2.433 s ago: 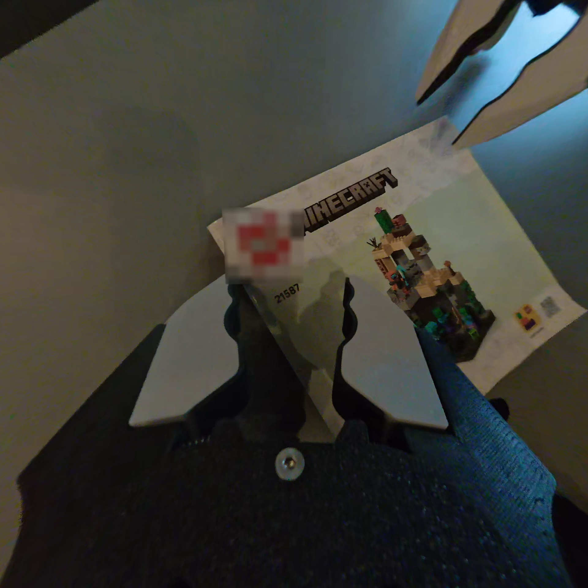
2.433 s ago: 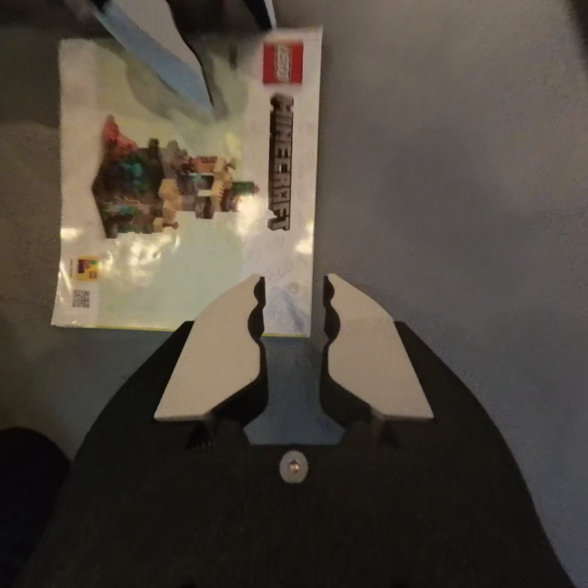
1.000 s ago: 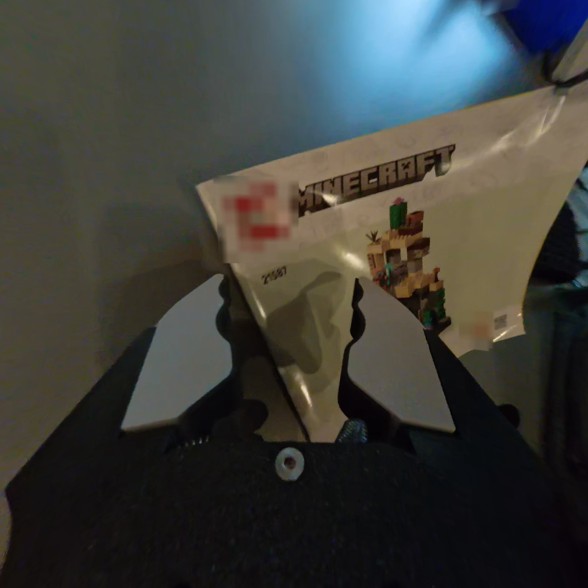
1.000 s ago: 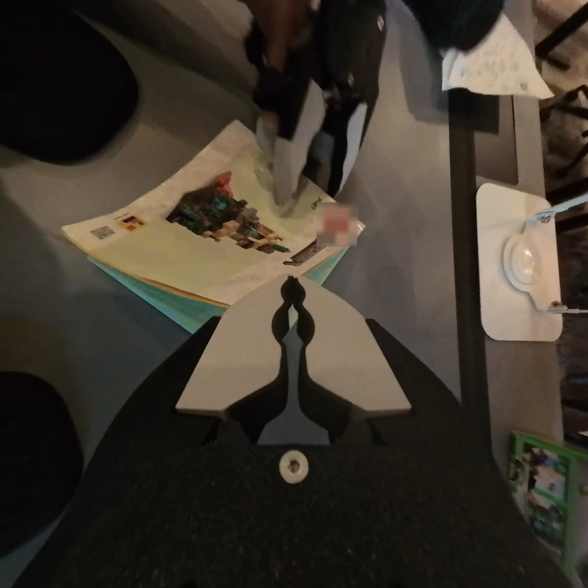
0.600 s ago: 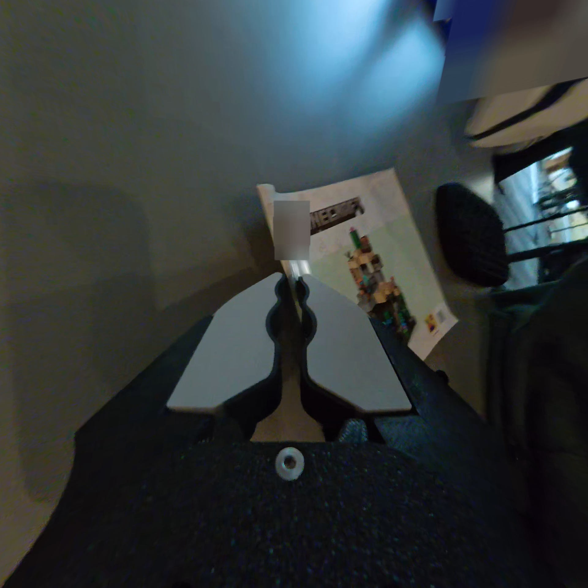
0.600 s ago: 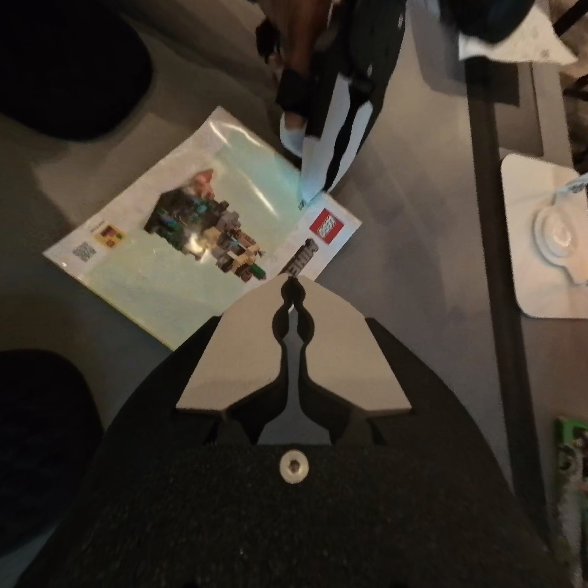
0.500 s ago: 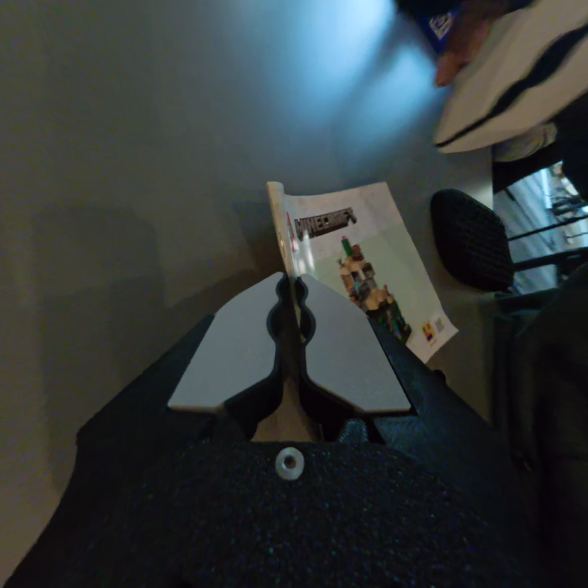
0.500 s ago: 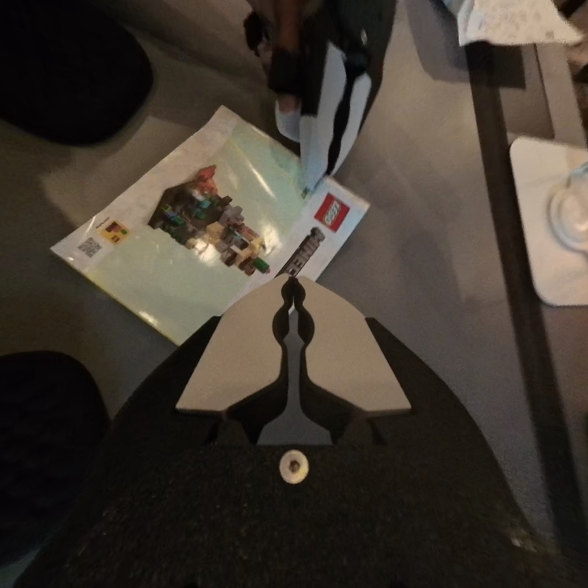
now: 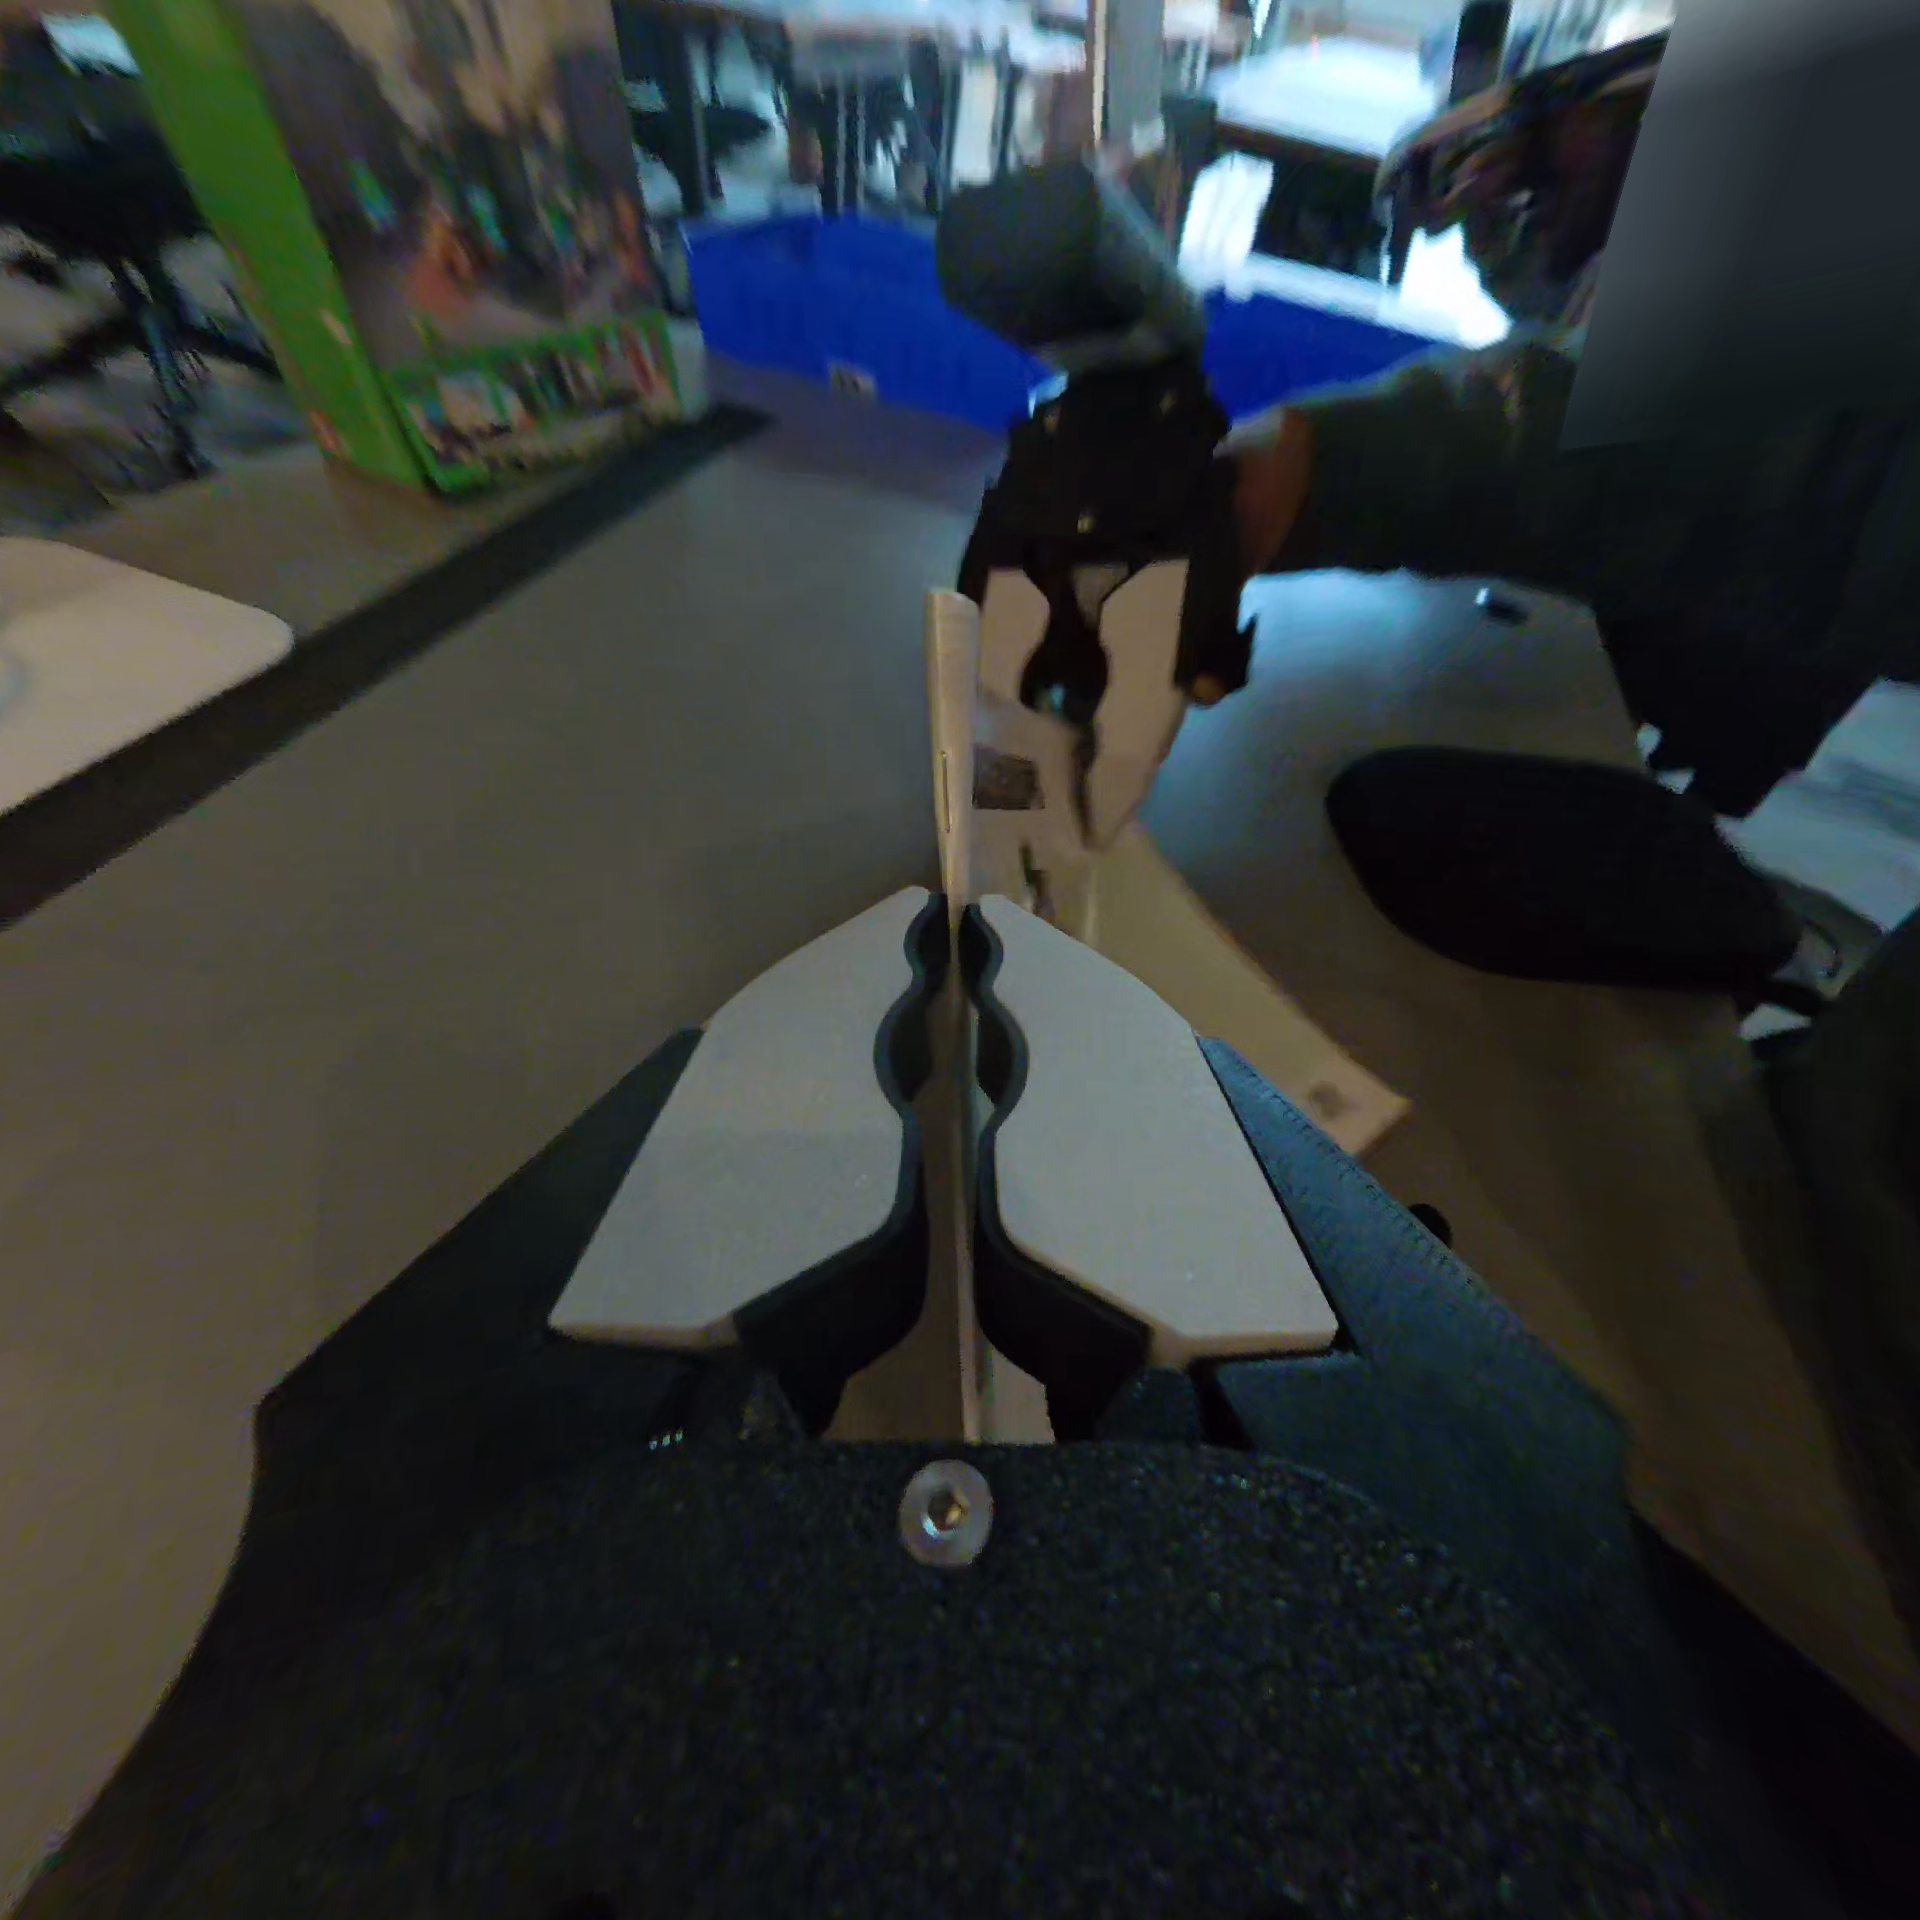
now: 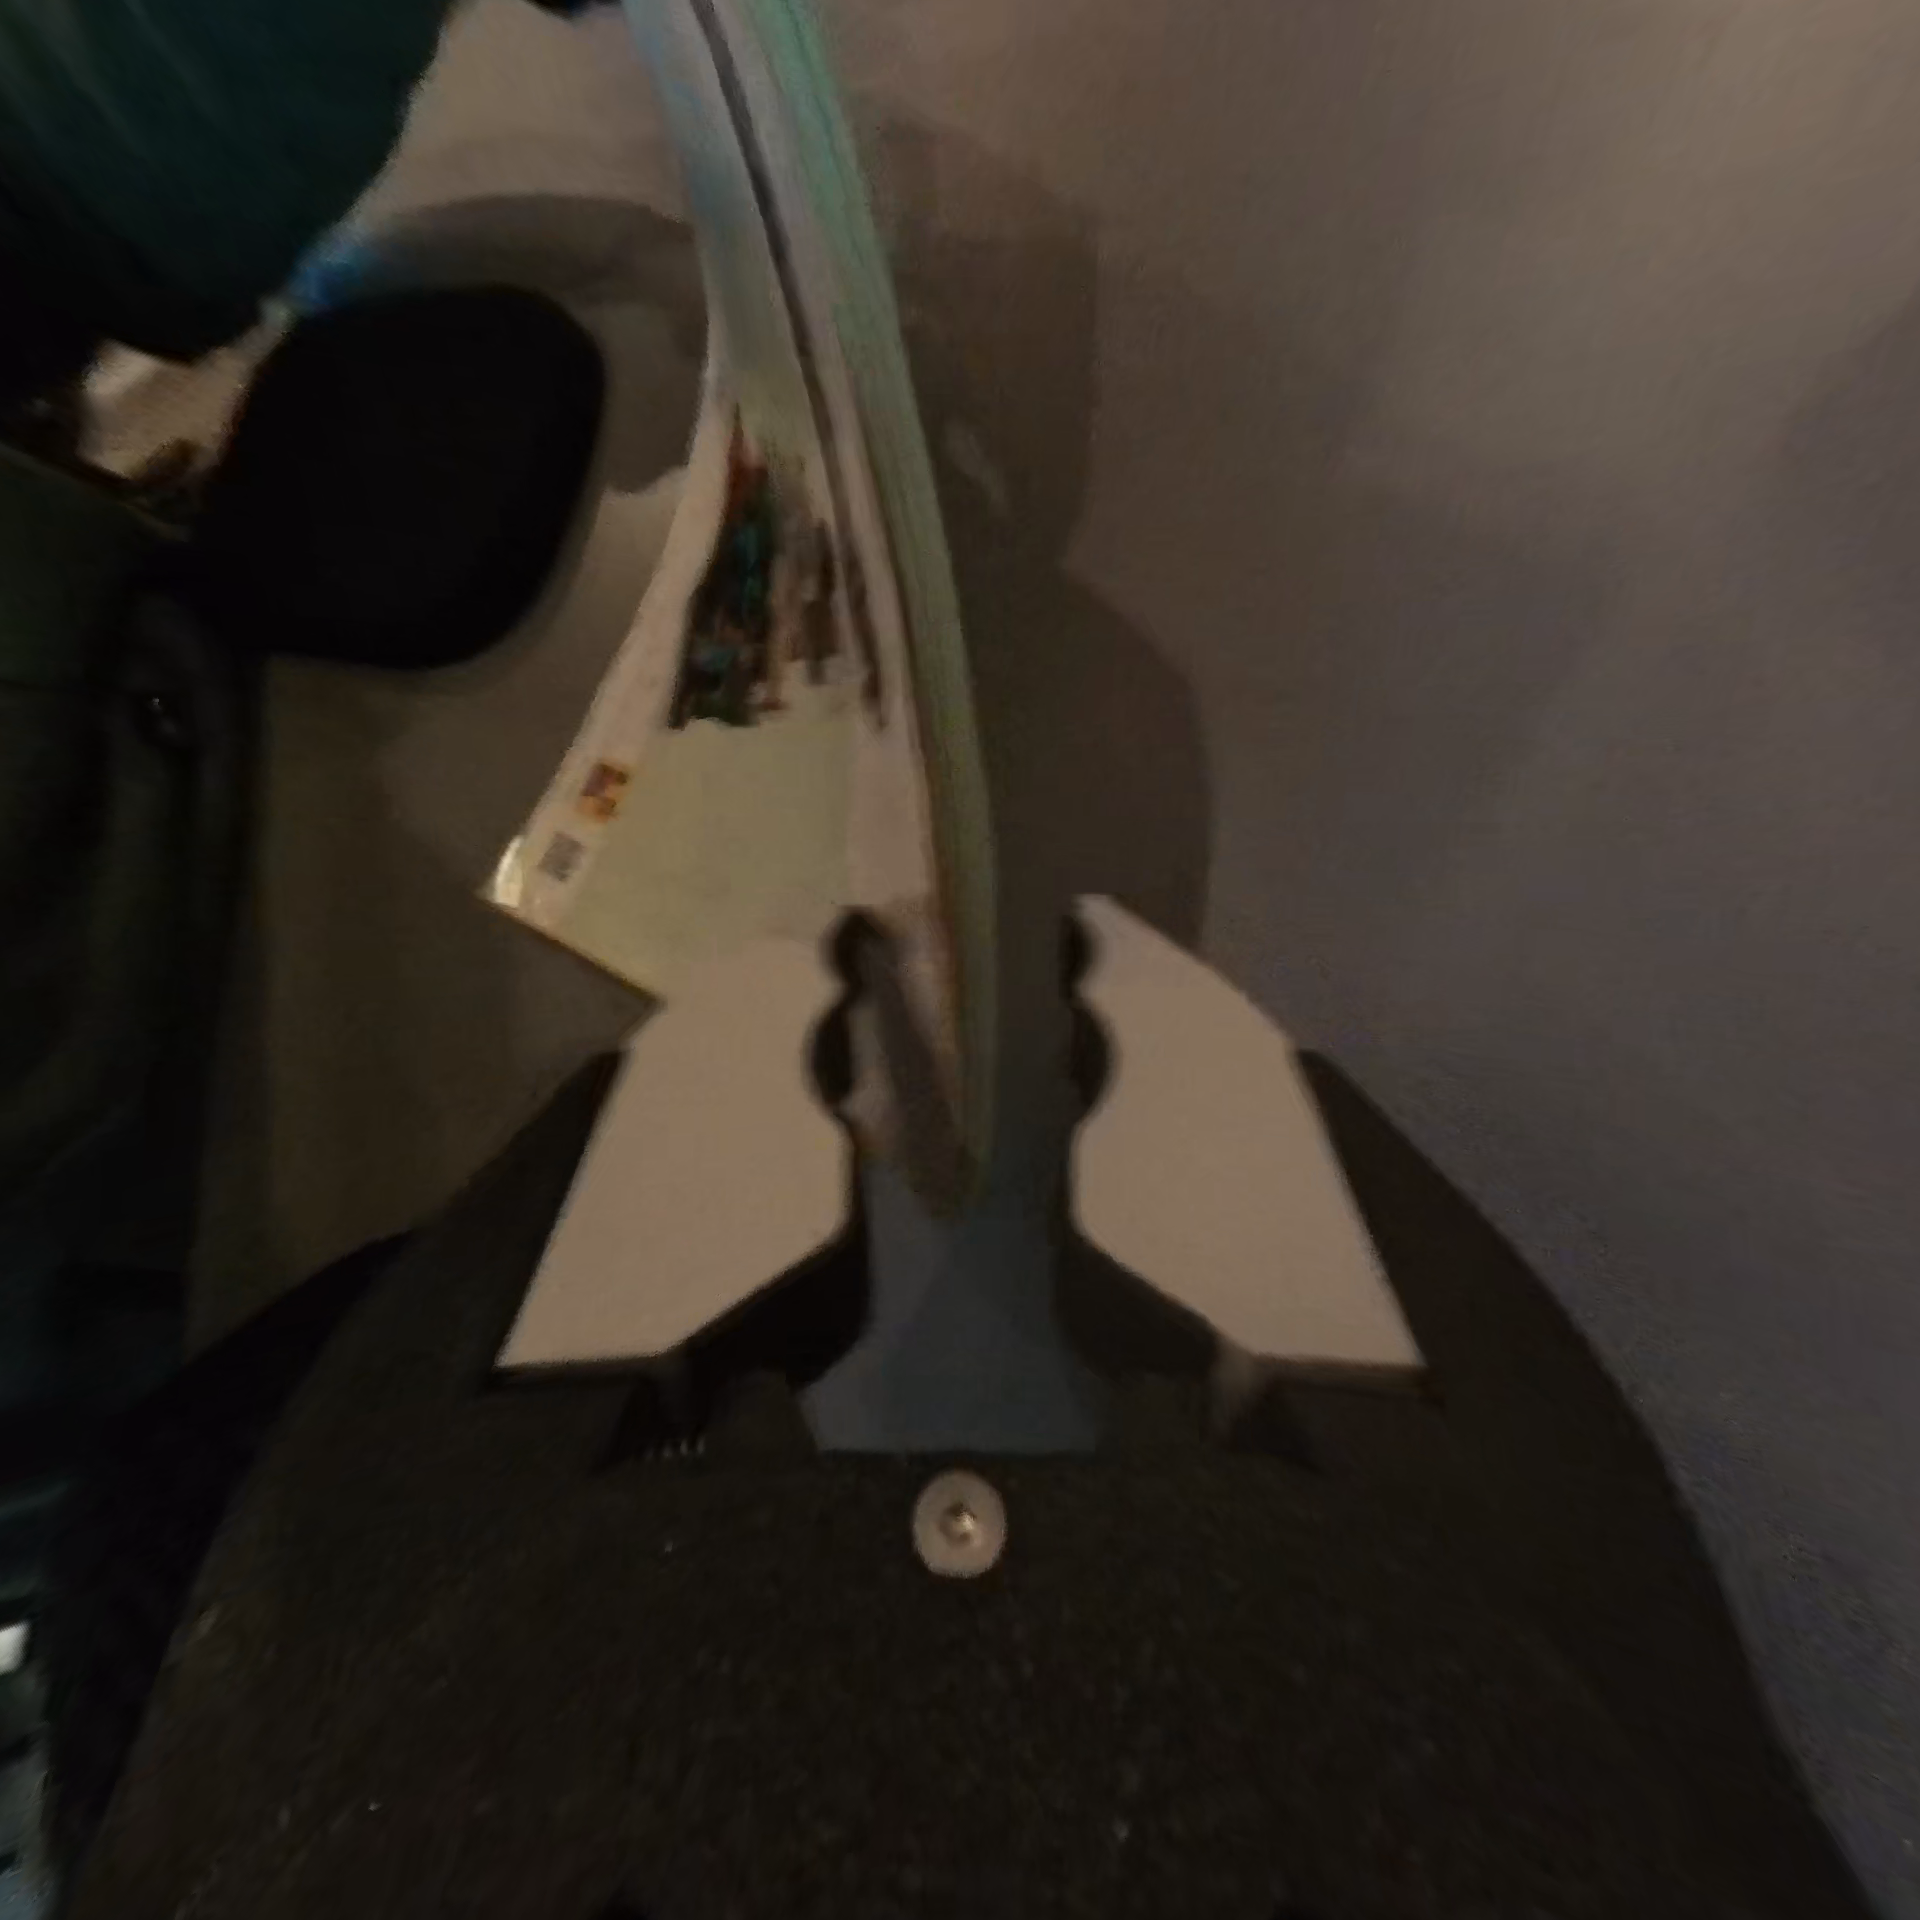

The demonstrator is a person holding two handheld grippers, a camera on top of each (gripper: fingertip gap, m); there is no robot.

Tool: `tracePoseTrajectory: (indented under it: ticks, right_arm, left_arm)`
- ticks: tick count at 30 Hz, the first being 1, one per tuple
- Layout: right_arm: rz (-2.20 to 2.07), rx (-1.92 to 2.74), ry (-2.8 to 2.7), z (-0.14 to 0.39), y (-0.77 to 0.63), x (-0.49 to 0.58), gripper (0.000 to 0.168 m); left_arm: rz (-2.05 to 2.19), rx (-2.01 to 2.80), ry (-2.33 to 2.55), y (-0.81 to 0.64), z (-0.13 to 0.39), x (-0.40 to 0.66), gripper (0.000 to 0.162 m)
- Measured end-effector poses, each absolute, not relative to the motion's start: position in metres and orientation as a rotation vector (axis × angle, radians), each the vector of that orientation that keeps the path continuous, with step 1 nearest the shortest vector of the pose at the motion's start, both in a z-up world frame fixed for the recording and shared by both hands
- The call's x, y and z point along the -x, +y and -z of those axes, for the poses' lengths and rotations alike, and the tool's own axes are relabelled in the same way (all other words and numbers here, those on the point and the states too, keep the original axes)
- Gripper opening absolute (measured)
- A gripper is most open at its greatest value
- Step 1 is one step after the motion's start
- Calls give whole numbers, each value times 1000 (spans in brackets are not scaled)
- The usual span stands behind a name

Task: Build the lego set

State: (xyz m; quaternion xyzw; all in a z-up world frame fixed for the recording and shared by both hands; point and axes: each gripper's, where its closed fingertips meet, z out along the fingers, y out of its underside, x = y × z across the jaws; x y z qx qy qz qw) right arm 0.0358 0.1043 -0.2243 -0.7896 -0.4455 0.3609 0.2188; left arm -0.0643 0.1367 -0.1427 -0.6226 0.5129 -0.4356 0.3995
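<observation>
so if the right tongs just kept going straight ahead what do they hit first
Most likely the instruction booklet: its curved page edge already sits in the gap of the open right tongs, apart from either finger, and rises ahead. Beyond it lies the grey table. The picture is blurred, so depth is uncertain.

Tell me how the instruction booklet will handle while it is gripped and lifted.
Probably floppy: the instruction booklet bows in a curve between the right tool tips. Likely light: the shut left tool holds it edge-on. Its glossy cover may slip.
</observation>
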Motion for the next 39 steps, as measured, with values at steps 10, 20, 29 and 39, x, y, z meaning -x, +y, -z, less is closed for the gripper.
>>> tracePoseTrajectory:
  ticks: [10,20,29,39]
  right_arm:
    - [-1028,2207,-1535,183,108,-36,3]
    - [-843,2418,-1843,196,153,-61,3]
    - [-820,2628,-1707,242,185,-75,3]
    - [-905,2649,-1391,249,218,-77,3]
  left_arm:
    - [1256,1661,1077,145,141,87,5]
    - [1174,1816,1199,144,181,75,36]
    - [872,1972,1223,176,225,76,34]
    - [767,1913,1264,178,223,73,30]
